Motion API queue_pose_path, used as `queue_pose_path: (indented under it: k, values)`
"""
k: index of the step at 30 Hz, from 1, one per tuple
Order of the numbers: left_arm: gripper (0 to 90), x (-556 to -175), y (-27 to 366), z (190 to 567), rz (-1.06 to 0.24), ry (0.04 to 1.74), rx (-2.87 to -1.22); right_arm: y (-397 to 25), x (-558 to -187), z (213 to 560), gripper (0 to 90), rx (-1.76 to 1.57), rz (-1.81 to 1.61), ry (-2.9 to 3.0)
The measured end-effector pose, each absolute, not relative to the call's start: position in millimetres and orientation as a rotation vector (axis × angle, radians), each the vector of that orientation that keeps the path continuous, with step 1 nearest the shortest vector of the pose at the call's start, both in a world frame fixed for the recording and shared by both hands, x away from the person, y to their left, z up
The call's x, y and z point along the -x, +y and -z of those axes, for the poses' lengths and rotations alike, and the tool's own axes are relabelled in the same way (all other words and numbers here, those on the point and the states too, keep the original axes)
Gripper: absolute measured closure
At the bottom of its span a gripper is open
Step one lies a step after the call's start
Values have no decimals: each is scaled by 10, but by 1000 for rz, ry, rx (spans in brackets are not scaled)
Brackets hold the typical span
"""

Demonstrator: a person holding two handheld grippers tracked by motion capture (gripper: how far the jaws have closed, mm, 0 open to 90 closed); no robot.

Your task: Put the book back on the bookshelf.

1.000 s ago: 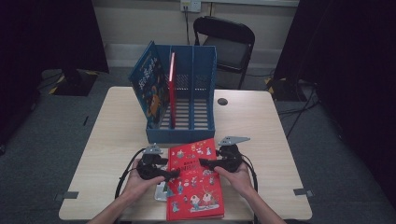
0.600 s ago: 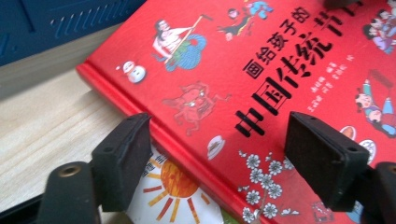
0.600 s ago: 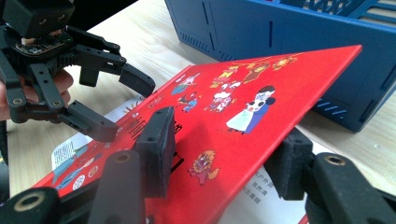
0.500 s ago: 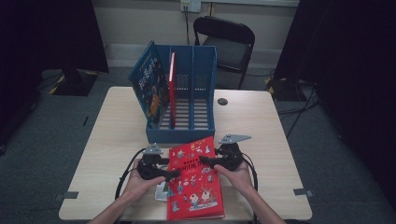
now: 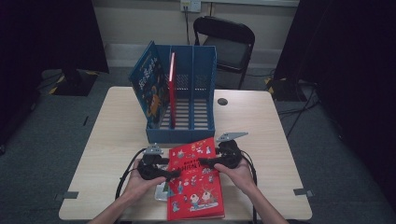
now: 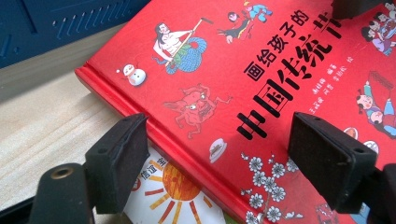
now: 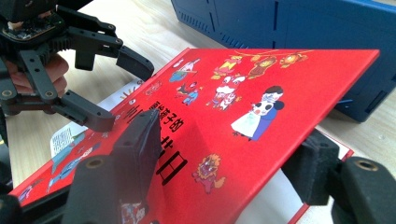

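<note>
A red picture book (image 5: 196, 186) with Chinese lettering lies at the table's front middle, on top of a white book with a sun drawing (image 6: 173, 191). My left gripper (image 5: 173, 173) is at the book's left edge. It is open (image 6: 222, 161), one pad beside the spine and the other over the red cover (image 6: 261, 79). My right gripper (image 5: 205, 163) comes in from the book's right side. In the right gripper view it is open (image 7: 224, 158), one pad on top of the raised cover (image 7: 243, 107) and one under it, with white showing beneath.
A blue slotted file rack (image 5: 180, 135) stands just beyond the book. It holds a leaning blue book (image 5: 149, 88) and a thin red one (image 5: 172, 84). A small black disc (image 5: 222, 101) lies on the table (image 5: 107, 140) at the back right. A black chair (image 5: 229, 42) stands behind the table.
Almost nothing: both grippers stay at the red book's edges, and its right side looks tipped up slightly more.
</note>
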State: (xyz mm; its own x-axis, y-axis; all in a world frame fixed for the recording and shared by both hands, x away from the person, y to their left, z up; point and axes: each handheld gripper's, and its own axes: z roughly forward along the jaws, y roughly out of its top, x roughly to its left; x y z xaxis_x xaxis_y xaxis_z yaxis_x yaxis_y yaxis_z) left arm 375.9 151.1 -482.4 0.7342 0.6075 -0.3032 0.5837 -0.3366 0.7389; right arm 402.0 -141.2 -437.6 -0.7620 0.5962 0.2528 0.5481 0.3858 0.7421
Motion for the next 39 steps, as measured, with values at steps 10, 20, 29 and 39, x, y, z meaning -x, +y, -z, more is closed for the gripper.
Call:
queue_pose_path:
  k: [10,20,29,39]
  values:
    - [200,-3750,1499,4815,-53,891,-2039,-1338,-4024,4427,285,-1100,-1313,2561]
    - [139,-3774,1514,4838,-38,918,-2022,-1330,-3972,4414,418,-1067,-1338,2462]
    - [86,-3775,1526,4828,-43,932,-1994,-1334,-3927,4346,459,-1029,-1370,2436]
    - [62,-3802,1574,4827,20,956,-1958,-1343,-3900,4297,493,-983,-1415,2425]
